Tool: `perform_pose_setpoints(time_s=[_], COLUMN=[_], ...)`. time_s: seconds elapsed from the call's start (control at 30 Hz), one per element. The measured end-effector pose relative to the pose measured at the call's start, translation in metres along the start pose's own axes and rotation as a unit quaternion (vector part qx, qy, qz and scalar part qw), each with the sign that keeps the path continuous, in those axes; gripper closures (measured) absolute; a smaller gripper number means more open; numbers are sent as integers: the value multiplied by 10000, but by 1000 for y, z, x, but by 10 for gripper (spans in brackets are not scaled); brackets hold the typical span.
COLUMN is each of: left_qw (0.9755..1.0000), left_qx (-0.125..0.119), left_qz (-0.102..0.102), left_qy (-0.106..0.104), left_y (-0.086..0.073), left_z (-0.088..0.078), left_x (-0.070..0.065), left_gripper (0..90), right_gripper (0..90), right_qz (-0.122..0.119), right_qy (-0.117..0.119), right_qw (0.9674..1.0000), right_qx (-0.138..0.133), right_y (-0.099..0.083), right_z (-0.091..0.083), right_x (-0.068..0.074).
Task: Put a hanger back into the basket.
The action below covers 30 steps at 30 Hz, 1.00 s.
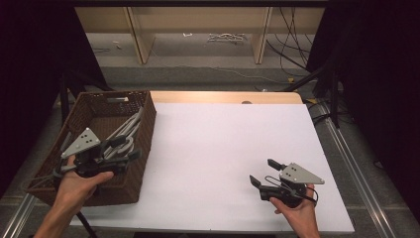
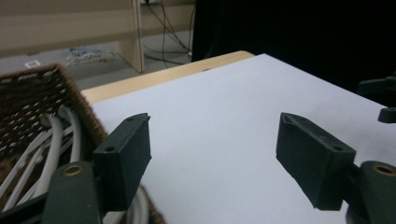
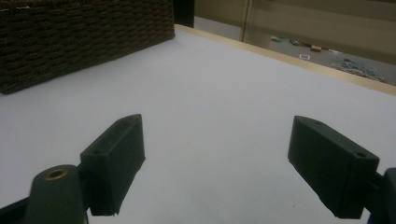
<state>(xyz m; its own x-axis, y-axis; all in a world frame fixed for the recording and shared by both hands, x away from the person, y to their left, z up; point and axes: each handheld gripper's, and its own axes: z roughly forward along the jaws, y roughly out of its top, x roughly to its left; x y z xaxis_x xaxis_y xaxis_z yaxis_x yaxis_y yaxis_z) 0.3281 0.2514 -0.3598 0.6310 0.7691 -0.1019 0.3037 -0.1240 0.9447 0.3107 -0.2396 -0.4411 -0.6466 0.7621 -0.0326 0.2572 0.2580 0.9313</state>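
Note:
A brown wicker basket (image 1: 143,168) stands at the left of the white table top (image 1: 223,134) and holds several pale grey hangers (image 1: 130,124). My left gripper (image 1: 127,148) hangs over the basket's right wall, pointing toward the table, open with nothing between its jaws. The left gripper view has the left gripper (image 2: 215,144) spread wide over the white surface, with the basket (image 2: 28,93) and hangers (image 2: 56,140) at its left. My right gripper (image 1: 262,171) stands open near the front right of the table. In its own view the right gripper (image 3: 217,144) faces bare white surface, and the basket (image 3: 84,32) is farther off.
A wooden strip (image 1: 223,96) runs along the table's far edge. Beyond it are a floor with cables (image 1: 292,54) and pale shelf legs (image 1: 260,34). Dark curtains close both sides. The basket's right wall overlaps the white top's left edge.

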Motion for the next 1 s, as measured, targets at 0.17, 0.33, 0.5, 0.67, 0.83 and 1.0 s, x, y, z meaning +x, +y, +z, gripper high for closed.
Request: perform_pose_setpoints(time_s=[0.17,0.33,0.5,0.67,0.83,1.0], left_qw=[9997,9993,9985,9970,9964,9959], left_qx=[-9,-37,-56,-110,-63,-48], left_qz=[55,77,119,263,345,465], left_qy=[-229,-360,-526,-723,-768,-770], left_y=[-3,-6,-14,-21,-29,-37], left_z=[9,15,24,31,36,41], left_x=[-18,-31,-46,-57,-63,-68], left_gripper=[220,182,177,161,160,161], right_gripper=[195,195,195,194,191,188], right_qz=[22,86,105,106,105,130], right_qy=[33,72,109,134,146,197], right_qw=[10000,9999,9999,9998,9998,9997], right_qx=[-56,-50,-9,-76,-111,-118], right_y=[0,1,2,4,5,7], right_z=[0,0,-2,-2,-2,-3], right_x=[1,4,7,10,13,19])
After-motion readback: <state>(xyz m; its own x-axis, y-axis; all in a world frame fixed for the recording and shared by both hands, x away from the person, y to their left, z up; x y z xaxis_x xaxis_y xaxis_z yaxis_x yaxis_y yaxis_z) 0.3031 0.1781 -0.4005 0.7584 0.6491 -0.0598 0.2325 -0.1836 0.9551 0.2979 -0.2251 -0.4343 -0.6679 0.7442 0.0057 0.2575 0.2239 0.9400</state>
